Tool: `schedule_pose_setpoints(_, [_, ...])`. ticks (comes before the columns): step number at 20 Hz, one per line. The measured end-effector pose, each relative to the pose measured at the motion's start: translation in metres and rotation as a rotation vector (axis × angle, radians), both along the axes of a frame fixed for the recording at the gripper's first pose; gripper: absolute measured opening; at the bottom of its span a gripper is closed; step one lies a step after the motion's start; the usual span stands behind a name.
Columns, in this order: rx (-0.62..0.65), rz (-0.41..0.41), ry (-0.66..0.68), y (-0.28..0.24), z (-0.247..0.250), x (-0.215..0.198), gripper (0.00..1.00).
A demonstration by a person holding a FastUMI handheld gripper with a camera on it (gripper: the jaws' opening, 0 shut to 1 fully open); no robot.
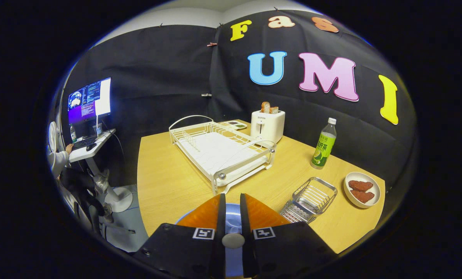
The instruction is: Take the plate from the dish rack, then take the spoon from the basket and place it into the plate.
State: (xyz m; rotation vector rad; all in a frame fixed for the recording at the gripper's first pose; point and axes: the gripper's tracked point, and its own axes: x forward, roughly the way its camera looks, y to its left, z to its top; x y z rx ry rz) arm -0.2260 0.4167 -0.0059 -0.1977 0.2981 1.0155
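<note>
My gripper (233, 201) hangs low over the near edge of the wooden table, its fingers drawn close with only a narrow slit between them. A small grey rounded piece, apparently the spoon's end (233, 240), sits pinched in that slit near the fingers' base. Directly under the fingers lies the blue plate (232, 215), seen through the slit and around the tips. The white dish rack (223, 151) stands beyond the fingers with no dishes in it. Just right of the fingers sits the wire basket (310, 198), with nothing visible inside.
Behind the rack stands a white toaster (268, 124) with bread in it. A green bottle (324, 145) and a small dish of brown food (362, 190) stand to the right. A person sits at a desk with a monitor (89, 100) off to the left.
</note>
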Motion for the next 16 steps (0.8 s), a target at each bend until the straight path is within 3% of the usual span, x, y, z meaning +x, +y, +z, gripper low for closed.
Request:
schedule_pose_setpoints(9, [0.003,-0.031,0.113,-0.013,-0.006,-0.005,0.30])
schedule_pose_setpoints(12, [0.068,-0.081,0.134,-0.020,0.021,0.002,0.92])
schedule_pose_setpoints(14, [0.118,-0.130,0.111,-0.031,0.053,0.010,1.00])
schedule_pose_setpoints(16, [0.166,-0.196,0.047,-0.048,0.092,0.021,0.99])
